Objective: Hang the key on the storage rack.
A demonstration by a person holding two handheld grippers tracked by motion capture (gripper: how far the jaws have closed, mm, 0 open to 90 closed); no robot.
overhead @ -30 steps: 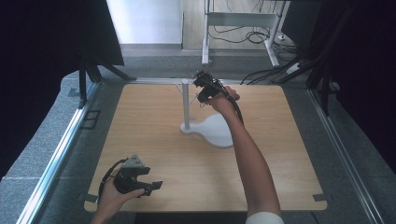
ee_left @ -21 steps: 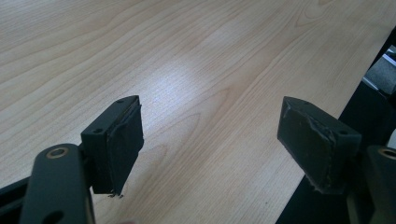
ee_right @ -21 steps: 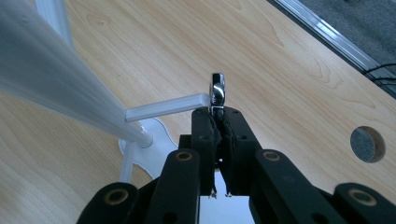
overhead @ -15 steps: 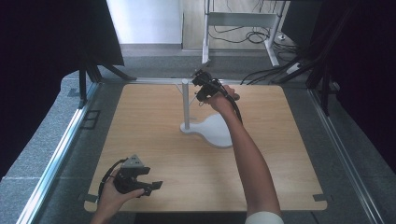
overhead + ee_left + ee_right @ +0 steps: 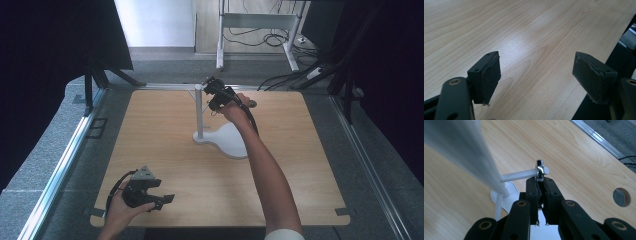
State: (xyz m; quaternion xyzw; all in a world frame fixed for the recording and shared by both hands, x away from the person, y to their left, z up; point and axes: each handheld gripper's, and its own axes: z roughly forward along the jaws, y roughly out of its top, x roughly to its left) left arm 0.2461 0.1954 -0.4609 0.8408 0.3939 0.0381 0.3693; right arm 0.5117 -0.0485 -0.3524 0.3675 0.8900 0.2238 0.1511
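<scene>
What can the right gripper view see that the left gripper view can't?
The right gripper view has the right gripper pinched shut on a small shiny metal piece at the tip of a white peg. The peg sticks out sideways from a white stand. It also has a round hole in the table.

The left gripper view has the left gripper wide open with nothing in it, and the table's edge beside it.

Both have black gripper jaws over the same light wooden table.
</scene>
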